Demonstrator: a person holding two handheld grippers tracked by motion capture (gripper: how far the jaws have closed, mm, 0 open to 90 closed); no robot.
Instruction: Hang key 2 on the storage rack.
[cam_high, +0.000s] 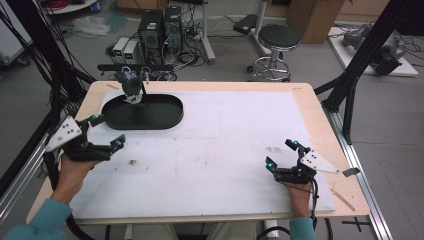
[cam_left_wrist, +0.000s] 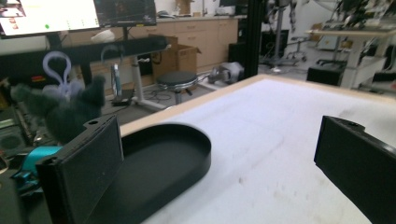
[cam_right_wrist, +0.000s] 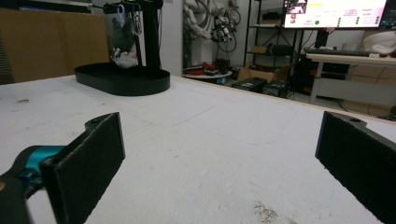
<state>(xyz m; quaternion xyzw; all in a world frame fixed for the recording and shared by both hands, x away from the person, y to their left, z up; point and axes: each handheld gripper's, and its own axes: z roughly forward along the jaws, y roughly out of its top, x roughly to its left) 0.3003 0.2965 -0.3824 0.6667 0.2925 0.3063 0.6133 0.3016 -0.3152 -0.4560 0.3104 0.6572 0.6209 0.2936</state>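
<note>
A black oval tray (cam_high: 170, 116) lies at the table's far left, also seen as the tray (cam_left_wrist: 196, 158) and the tray (cam_right_wrist: 140, 84). A black stand with a crossbar (cam_high: 135, 67) rises from it. A dark plush toy (cam_high: 129, 82) hangs from the bar by a clip, seen too as the plush toy (cam_left_wrist: 70, 112) and the plush toy (cam_right_wrist: 122, 42). My left gripper (cam_high: 106, 131) is open just in front of the tray's left end, nothing between its jaws. My right gripper (cam_high: 281, 153) is open low over the mat at the near right, also holding nothing.
A white mat (cam_high: 225, 145) covers most of the wooden table (cam_high: 315, 100). A small dark speck (cam_high: 132, 161) lies on the mat near the left gripper. Beyond the far edge stand a stool (cam_high: 277, 37) and computer cases (cam_high: 160, 27). Black frame posts (cam_high: 360, 55) flank the table.
</note>
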